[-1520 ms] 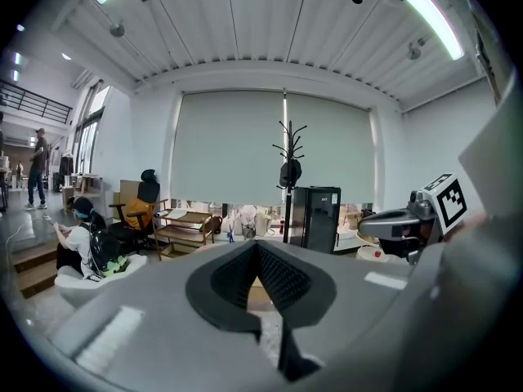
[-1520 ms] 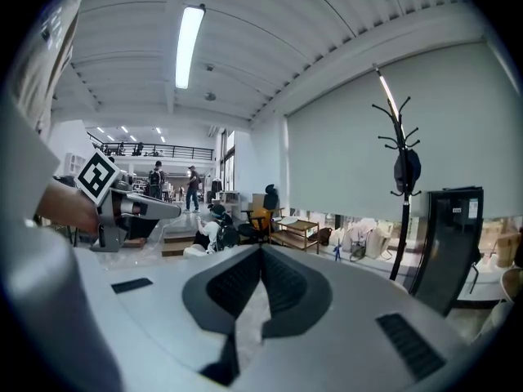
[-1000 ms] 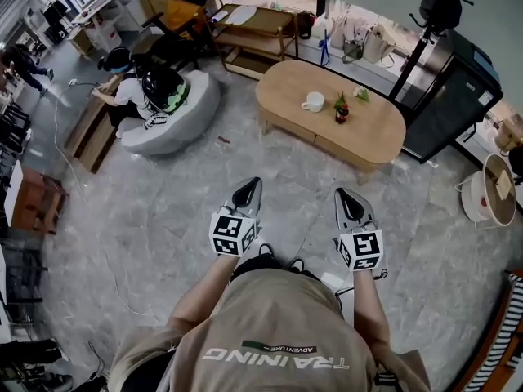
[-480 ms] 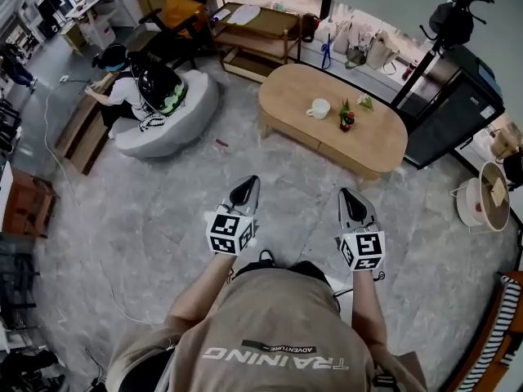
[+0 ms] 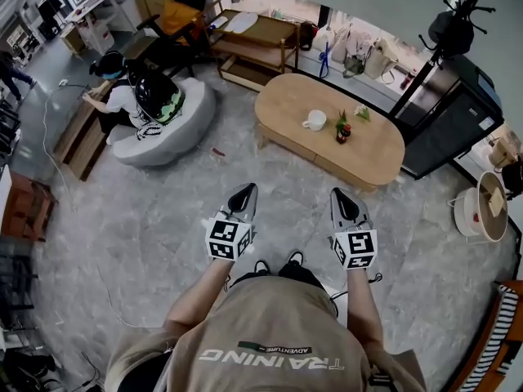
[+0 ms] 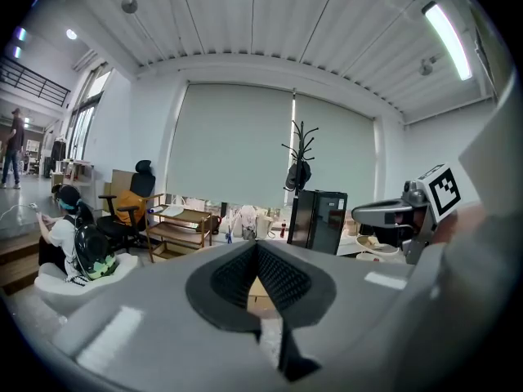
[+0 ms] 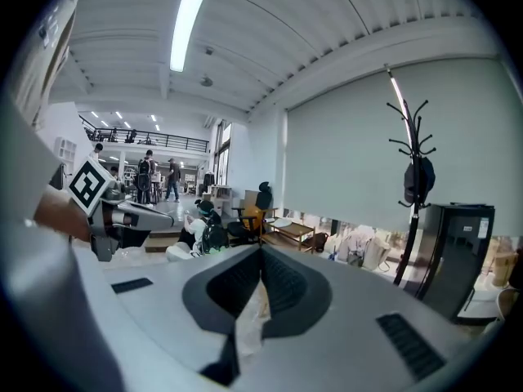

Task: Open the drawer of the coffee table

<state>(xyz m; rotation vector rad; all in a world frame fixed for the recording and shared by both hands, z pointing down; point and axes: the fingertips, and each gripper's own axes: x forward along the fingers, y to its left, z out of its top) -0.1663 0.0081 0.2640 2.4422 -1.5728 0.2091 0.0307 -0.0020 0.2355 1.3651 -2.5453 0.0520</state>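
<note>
The oval wooden coffee table stands ahead on the grey floor, carrying a white cup and a small plant with a red bottle. Its near side panel faces me, and I cannot make out a drawer line on it. My left gripper and right gripper are held side by side above the floor, well short of the table. Both are shut and hold nothing. In the left gripper view its jaws meet; in the right gripper view its jaws meet as well.
A person sits on a grey beanbag at the left. A wooden shelf unit stands behind the table, a black cabinet and a coat rack to its right. A round white stand is at the far right.
Both grippers have moved a little forward together with the person, and the table sits slightly closer in the head view. The jaws have stayed shut.
</note>
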